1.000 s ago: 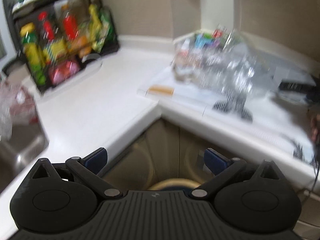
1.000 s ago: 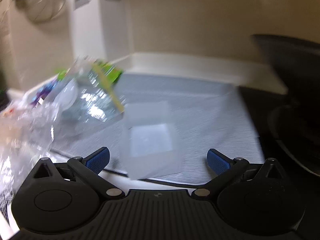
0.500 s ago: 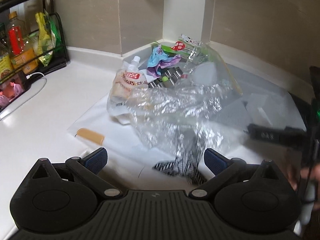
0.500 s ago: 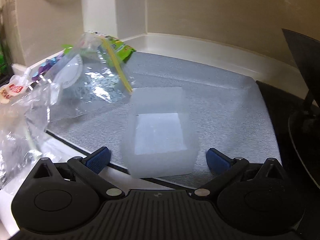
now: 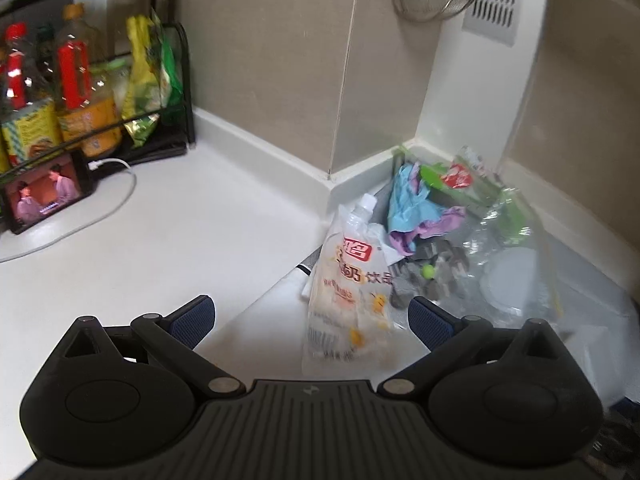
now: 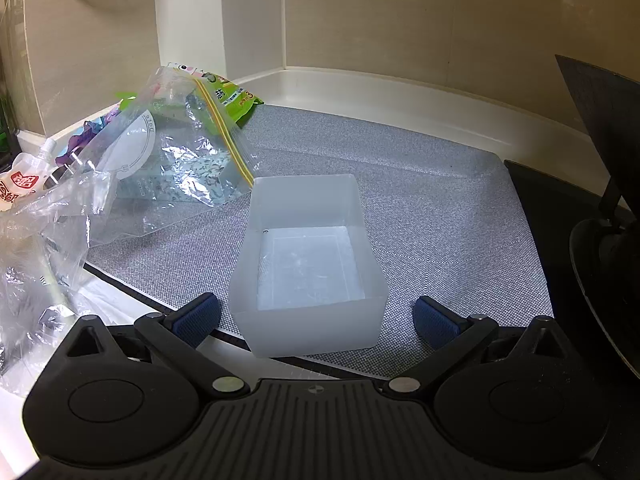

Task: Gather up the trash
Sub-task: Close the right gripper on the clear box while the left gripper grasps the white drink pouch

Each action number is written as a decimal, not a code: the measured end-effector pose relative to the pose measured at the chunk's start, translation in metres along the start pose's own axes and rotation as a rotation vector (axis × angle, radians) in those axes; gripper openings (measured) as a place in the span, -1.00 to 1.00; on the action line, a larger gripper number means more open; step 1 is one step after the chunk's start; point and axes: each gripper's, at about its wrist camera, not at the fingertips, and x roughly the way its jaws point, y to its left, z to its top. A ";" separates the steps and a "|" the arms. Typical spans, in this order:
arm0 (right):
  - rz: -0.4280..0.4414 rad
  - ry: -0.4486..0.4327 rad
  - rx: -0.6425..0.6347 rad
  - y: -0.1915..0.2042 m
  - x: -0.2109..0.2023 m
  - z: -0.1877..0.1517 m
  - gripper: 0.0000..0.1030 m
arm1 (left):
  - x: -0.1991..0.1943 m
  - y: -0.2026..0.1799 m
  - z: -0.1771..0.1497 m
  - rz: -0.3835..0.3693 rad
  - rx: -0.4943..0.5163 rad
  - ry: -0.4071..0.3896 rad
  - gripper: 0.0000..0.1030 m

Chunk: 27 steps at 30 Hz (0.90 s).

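1. Plainly, the trash sits heaped in the inner corner of the countertop [image 5: 168, 240], where the two walls meet: a spouted drink pouch [image 5: 352, 292], a crumpled blue and purple wrapper [image 5: 416, 212], a green packet [image 5: 444, 174] and a clear zip bag [image 6: 176, 152] piled against one another.
2. The drink pouch lies nearest the left gripper [image 5: 310, 318], just ahead of it and a little toward its right finger. Its long axis runs away from the gripper, spout pointing to the wall corner.
3. The left gripper's jaws are spread wide and hold nothing; the pouch's lower end lies between the two blue pads as seen from the left wrist, though whether they are down at its level cannot be told.
4. The right gripper [image 6: 316, 318] is likewise spread and empty. A translucent open box [image 6: 308, 264] stands directly ahead of it between its fingers, straddling the front edge of the grey mat [image 6: 440, 208], and looks empty.
5. The left hand is therefore the nearer one for the pouch, and the box before the right hand looks a likely place for the rubbish, though that is a guess.
6. Further out, a rack of bottles [image 5: 60, 92] and a phone [image 5: 44, 194] stand at the far left of the countertop, well apart from the trash.
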 end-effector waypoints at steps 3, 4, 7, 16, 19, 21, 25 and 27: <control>0.000 0.000 0.000 0.000 0.000 0.000 1.00 | 0.030 -0.003 0.002 0.037 0.025 0.032 1.00; 0.000 0.000 0.000 0.000 0.000 0.000 1.00 | 0.039 -0.003 0.002 0.047 0.031 0.046 1.00; -0.001 0.000 -0.001 0.000 0.000 0.000 1.00 | 0.060 -0.003 -0.002 0.054 0.029 0.092 1.00; -0.002 0.000 0.001 0.001 -0.001 -0.001 1.00 | 0.083 -0.013 0.000 0.000 0.046 0.151 0.99; -0.001 -0.009 0.016 -0.001 -0.002 -0.001 0.97 | 0.076 -0.019 0.001 -0.019 0.076 0.135 0.37; -0.014 -0.034 0.044 -0.006 -0.006 -0.001 0.61 | 0.066 -0.020 0.003 -0.058 0.053 0.129 -0.08; 0.043 -0.086 0.154 -0.023 -0.013 -0.003 0.27 | 0.044 -0.020 0.005 -0.098 0.035 0.080 -0.58; 0.090 -0.130 0.226 -0.033 -0.018 -0.005 0.26 | 0.031 -0.018 0.006 -0.108 0.027 0.050 -0.71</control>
